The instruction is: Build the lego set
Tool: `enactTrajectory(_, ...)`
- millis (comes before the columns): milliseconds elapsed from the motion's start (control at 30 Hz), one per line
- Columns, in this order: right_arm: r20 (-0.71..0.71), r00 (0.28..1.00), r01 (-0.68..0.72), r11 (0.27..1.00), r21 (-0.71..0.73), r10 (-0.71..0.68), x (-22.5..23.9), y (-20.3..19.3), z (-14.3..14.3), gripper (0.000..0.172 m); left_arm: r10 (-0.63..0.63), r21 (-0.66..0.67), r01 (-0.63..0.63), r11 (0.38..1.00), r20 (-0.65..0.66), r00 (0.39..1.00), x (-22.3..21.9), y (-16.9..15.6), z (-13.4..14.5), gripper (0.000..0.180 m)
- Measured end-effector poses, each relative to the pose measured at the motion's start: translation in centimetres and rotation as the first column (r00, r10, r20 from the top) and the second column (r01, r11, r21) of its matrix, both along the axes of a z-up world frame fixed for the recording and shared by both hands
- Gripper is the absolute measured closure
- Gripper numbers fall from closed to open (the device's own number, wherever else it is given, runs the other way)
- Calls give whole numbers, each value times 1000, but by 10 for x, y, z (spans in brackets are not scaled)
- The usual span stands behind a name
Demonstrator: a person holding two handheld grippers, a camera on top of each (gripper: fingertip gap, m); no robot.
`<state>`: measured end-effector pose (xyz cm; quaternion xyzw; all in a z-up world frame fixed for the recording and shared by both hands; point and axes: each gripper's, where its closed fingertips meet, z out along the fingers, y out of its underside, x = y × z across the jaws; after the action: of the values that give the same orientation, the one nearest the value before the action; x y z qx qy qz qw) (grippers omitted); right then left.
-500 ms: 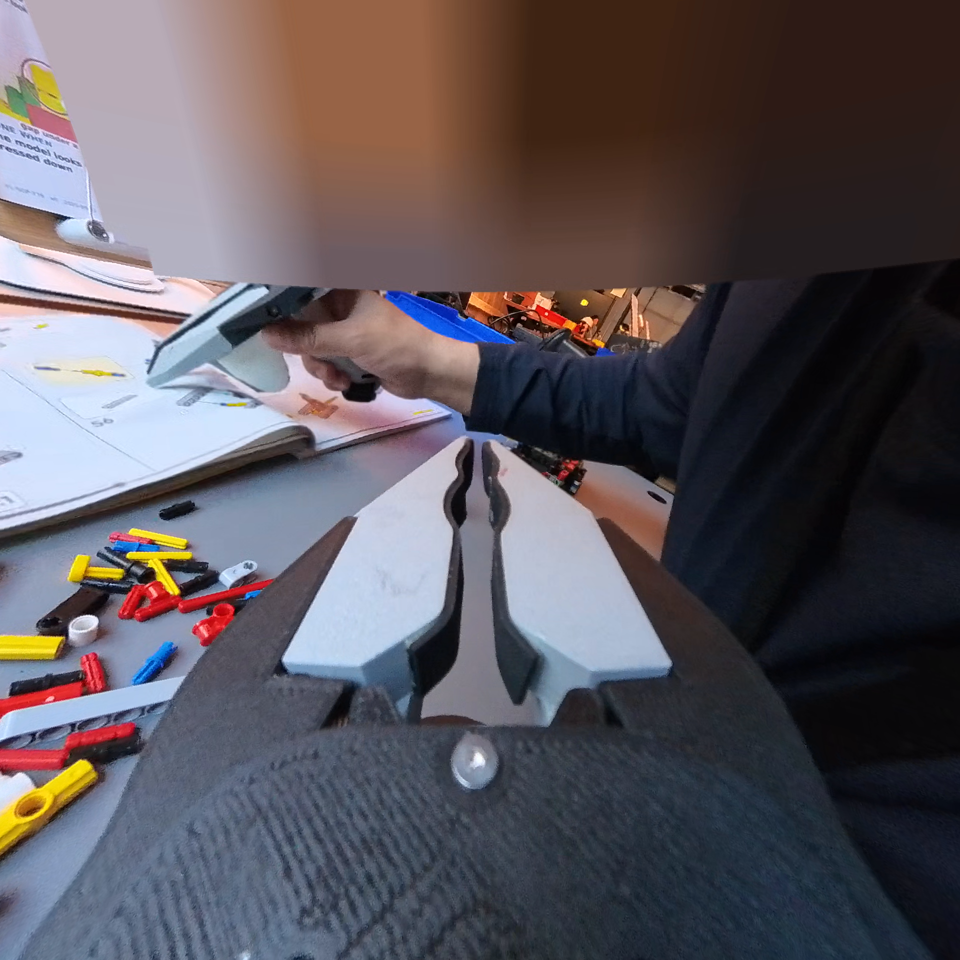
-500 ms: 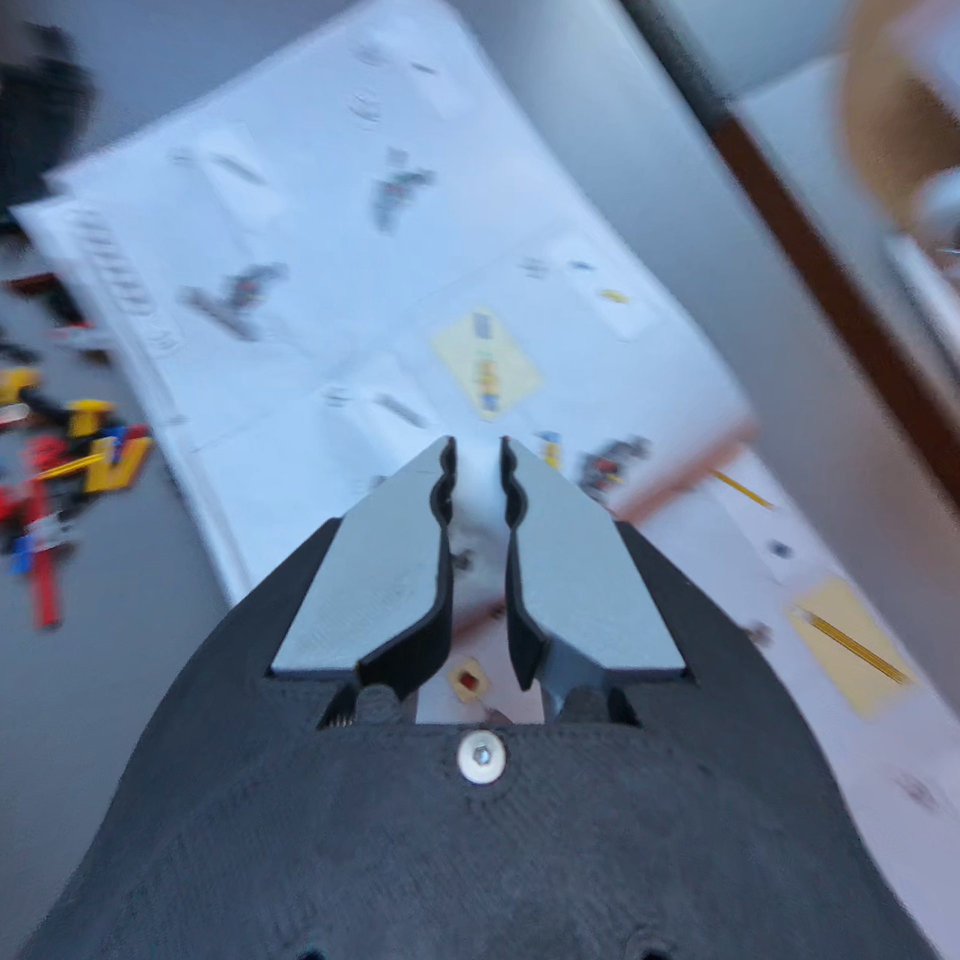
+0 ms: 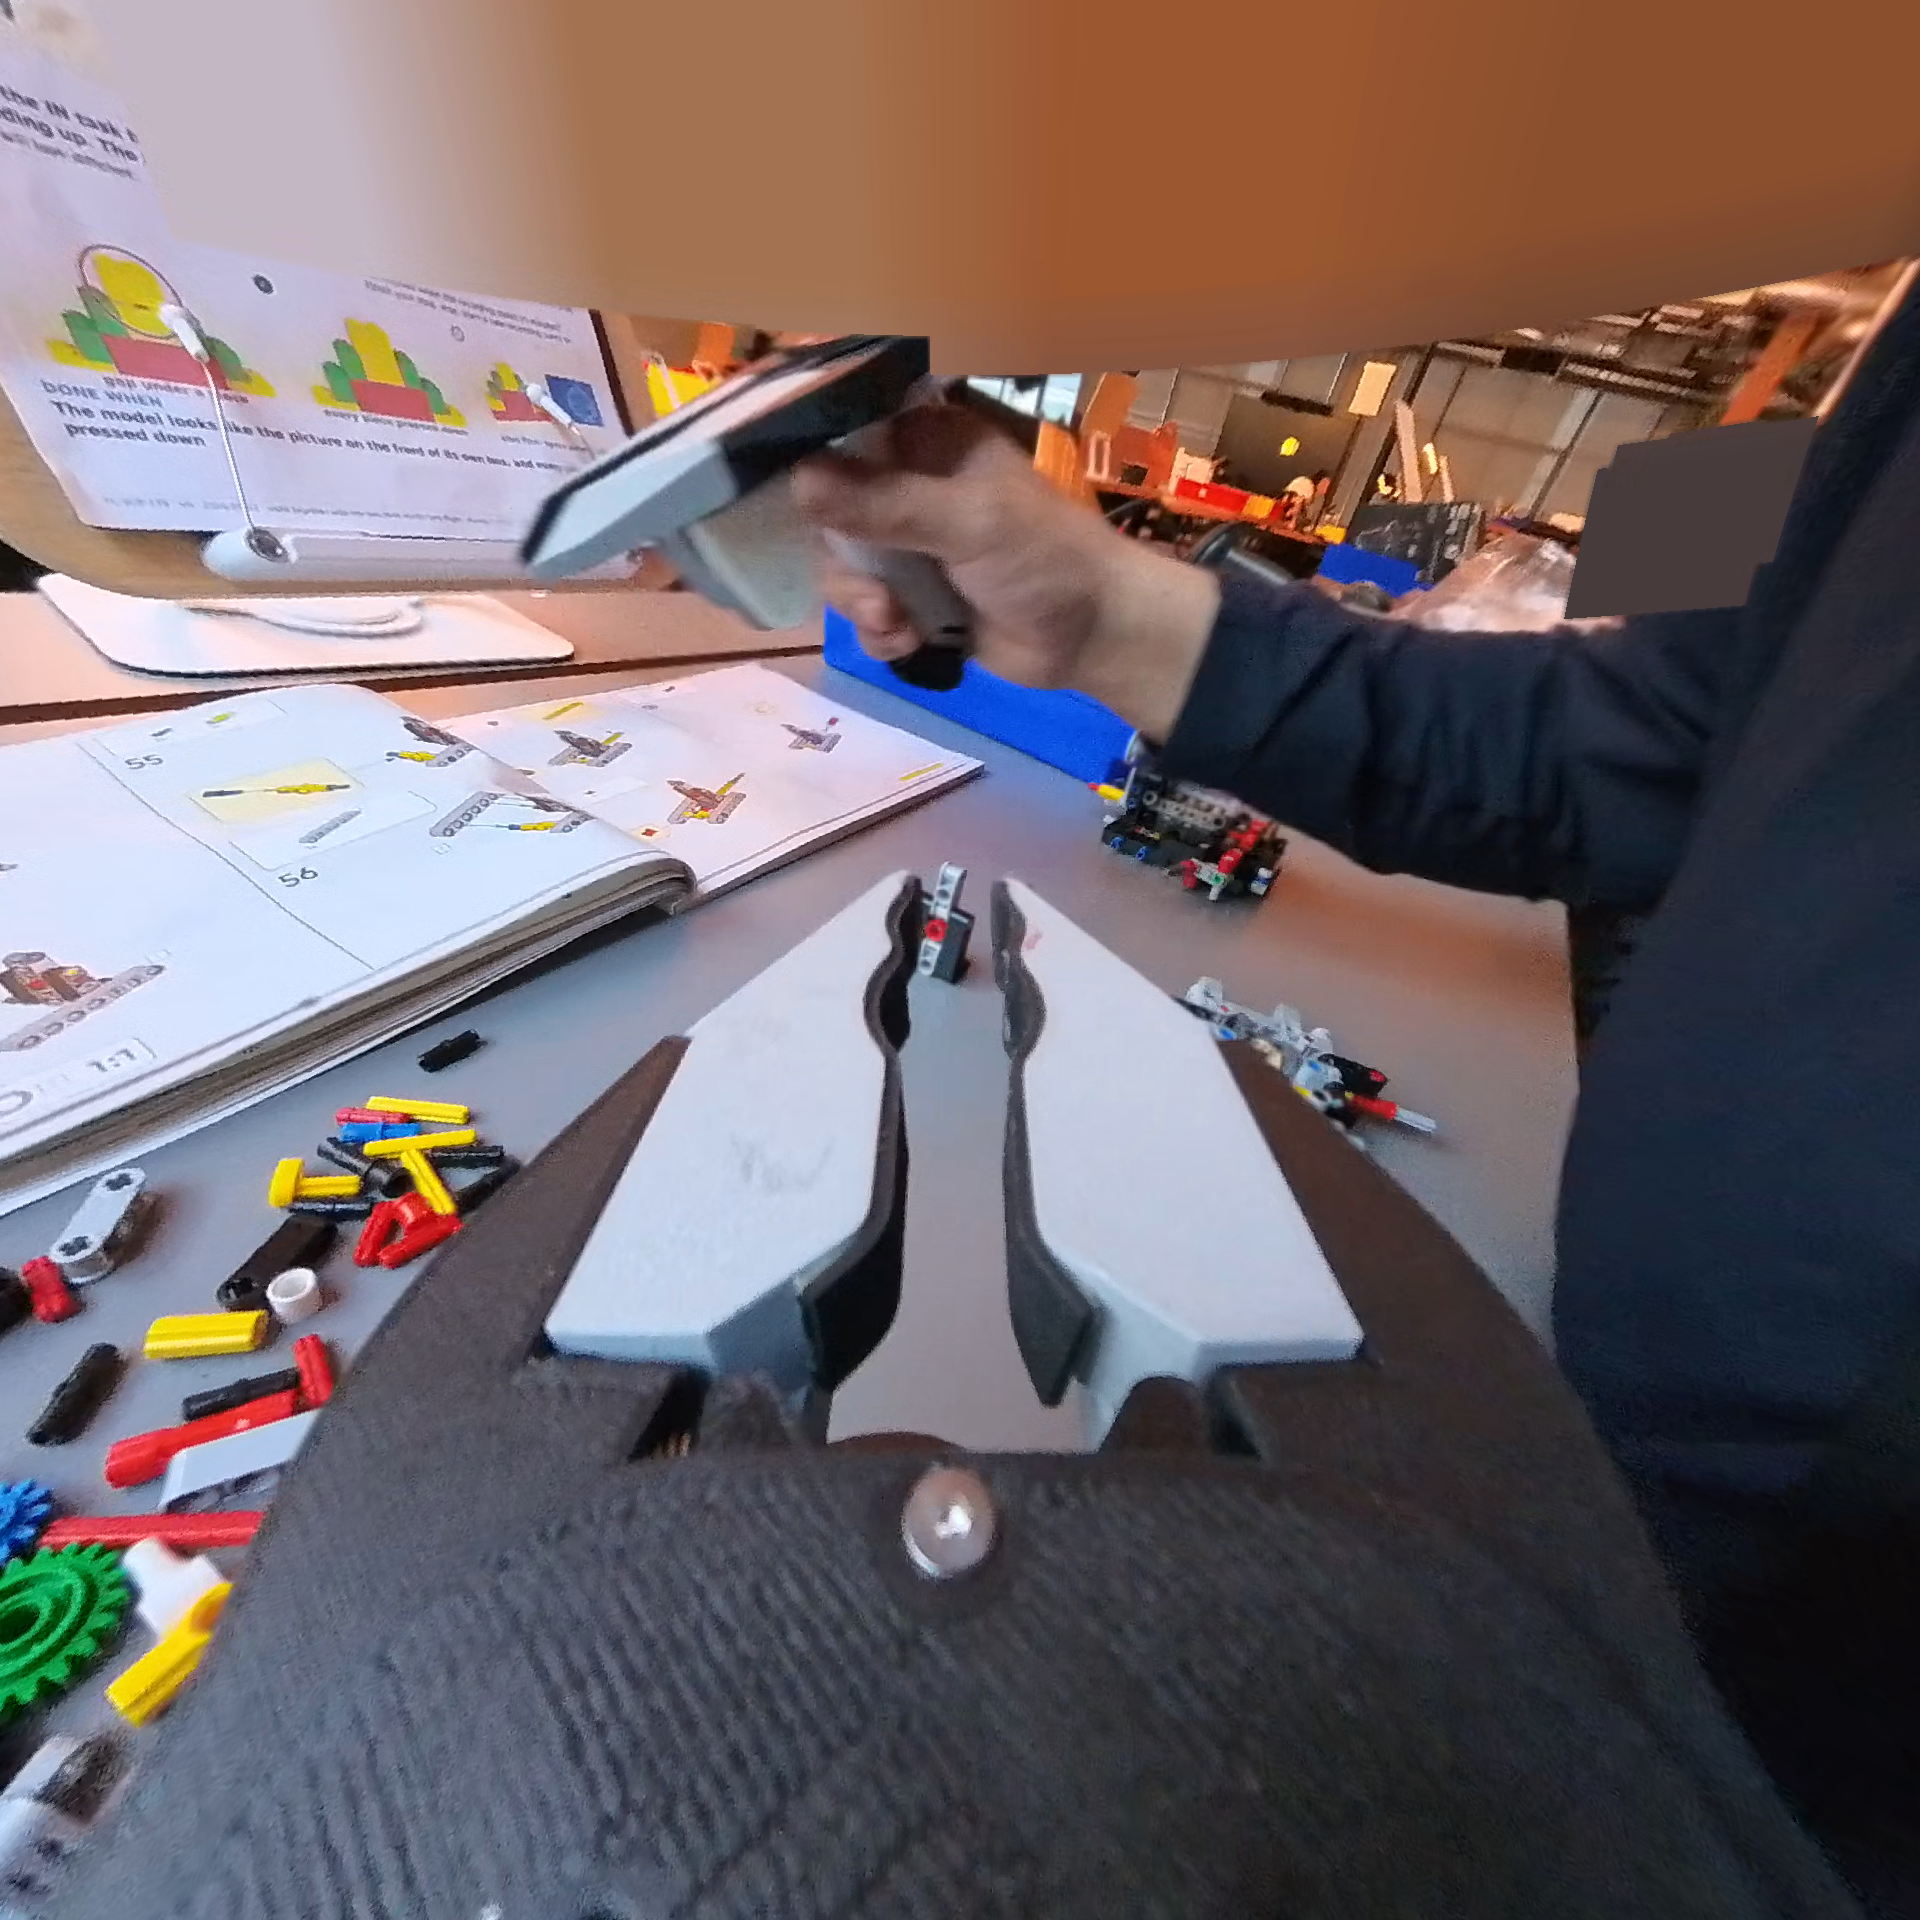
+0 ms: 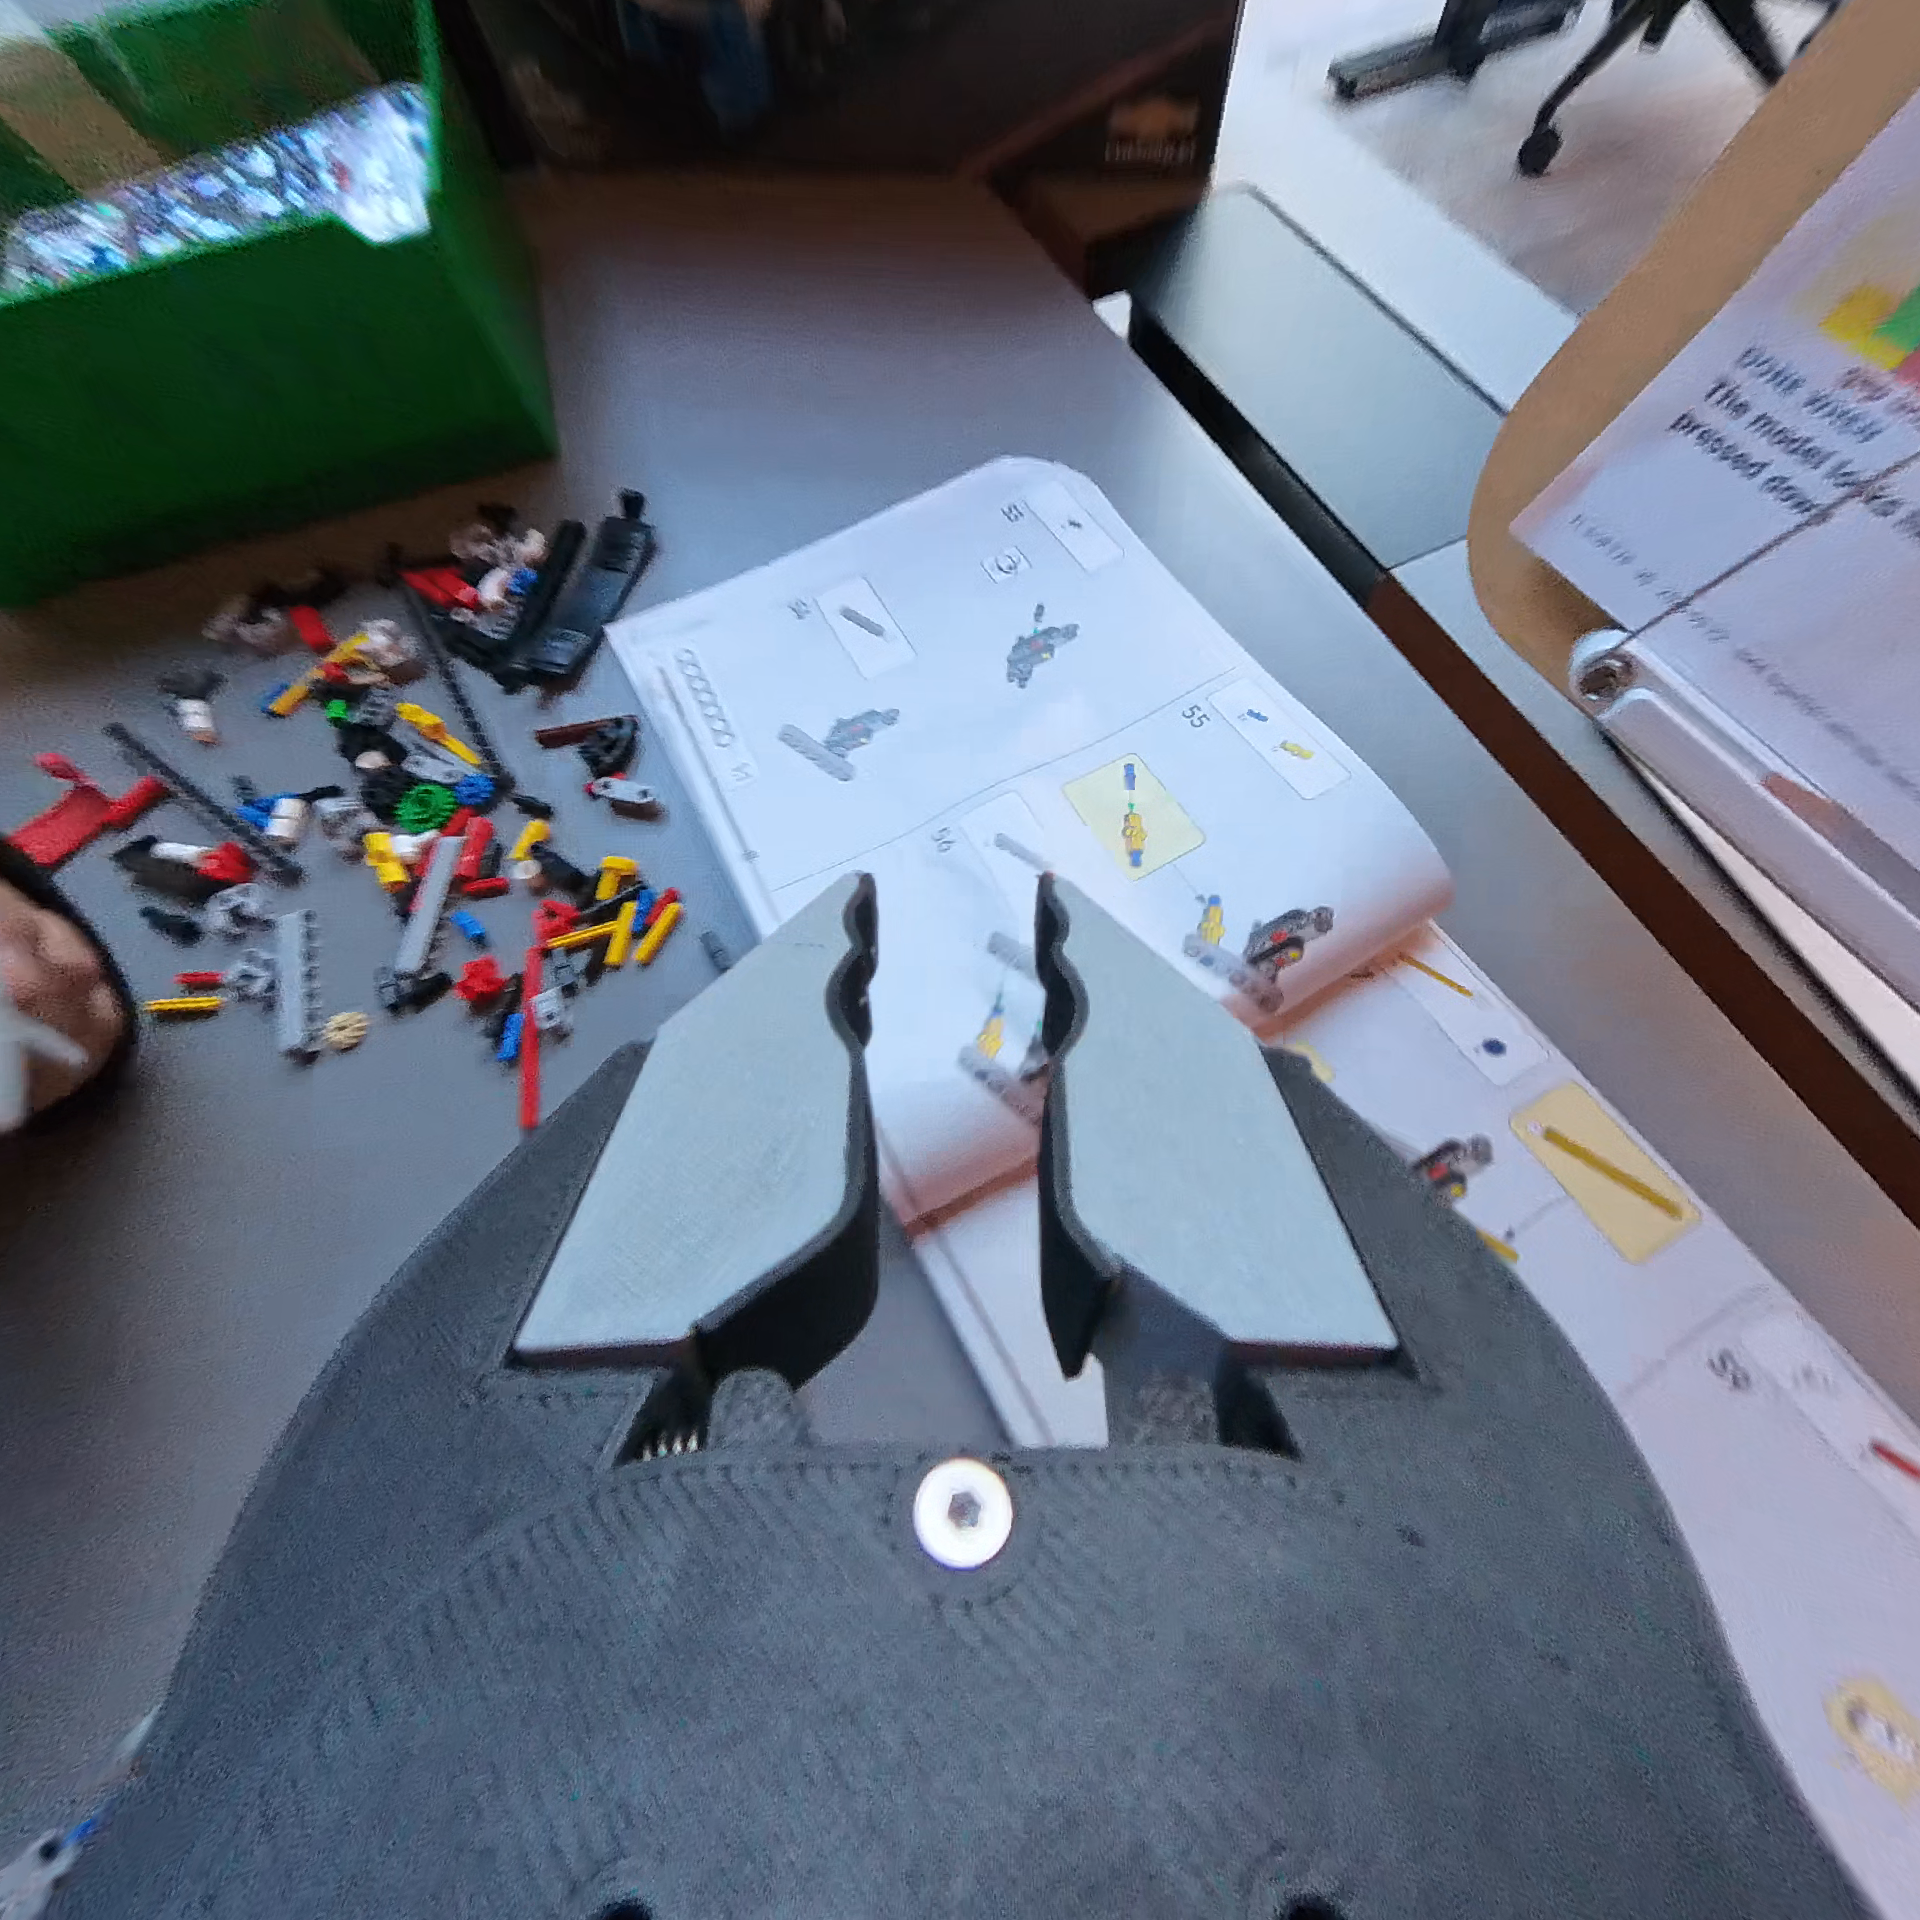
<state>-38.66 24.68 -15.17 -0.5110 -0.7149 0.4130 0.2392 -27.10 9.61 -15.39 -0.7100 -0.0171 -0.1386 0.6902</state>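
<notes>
Between the left gripper's spread jaws, near their tips, a small grey-and-black brick assembly with a red pin stands upright on the grey table. It sits close against the left-hand fingertip, with clear air between it and the right-hand one, so nothing is pinched. Left of the jaws lies an open instruction booklet, and nearer, left of the gripper body, a scatter of loose bricks: yellow, red and black pins, a green gear and a blue one. Right of the jaws lie a pale part-built piece and, farther off, a dark part-built model beside a blue bin; what that bin holds cannot be seen. Beyond the tips a hand in a dark sleeve holds the right gripper in the air.

From its own view, the right gripper's jaws stand apart with nothing between them, poised above the booklet's open pages. Left of them spreads the brick pile. Beyond that stands a green bin holding what looks like glossy clear bags, too blurred to make out. To the right a propped board with a printed sheet stands on a white stand.
</notes>
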Motion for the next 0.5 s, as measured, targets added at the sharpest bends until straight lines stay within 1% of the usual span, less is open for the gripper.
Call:
enactTrajectory(67, -43, 999, 13, 1000, 3, -13, 30, -1, 11, 144, 0, -42, -2, 999, -45, 999, -4, 1, 5, 171)
enactTrajectory(100, -62, 998, 23, 1000, 11, -22, 46, -1, 14, 144, 4, -76, -11, 997, -99, 995, -11, 3, 10, 170)
enactTrajectory(133, -81, 996, 35, 999, 18, -33, 62, -1, 16, 144, -5, -131, -17, 991, -159, 987, -21, 7, 13, 167)
enactTrajectory(167, -98, 994, 46, 999, 18, -44, 77, -1, 16, 145, -36, -219, -10, 976, -209, 977, -30, 12, 12, 164)
enactTrajectory(233, -122, 991, 53, 999, -1, -53, 104, -4, 13, 146, -142, -418, 21, 908, -260, 955, -49, 21, 0, 161)
enactTrajectory(267, -130, 990, 55, 998, -17, -56, 116, -6, 10, 146, -197, -489, 39, 871, -275, 941, -59, 26, -7, 161)
enactTrajectory(333, -141, 988, 62, 996, -59, -70, 135, -8, 2, 146, -271, -592, 35, 805, -314, 910, -81, 39, -27, 166)
enactTrajectory(367, -143, 987, 61, 995, -82, -73, 143, -10, -1, 146, -314, -653, 36, 757, -315, 895, -91, 44, -41, 167)
enactTrajectory(467, -174, 981, 61, 991, -121, -82, 162, -13, -4, 146, -403, -789, 30, 613, -280, 871, -109, 52, -82, 169)
enactTrajectory(500, -185, 979, 63, 991, -120, -85, 167, -13, -4, 146, -429, -813, 48, 580, -255, 867, -108, 52, -90, 169)
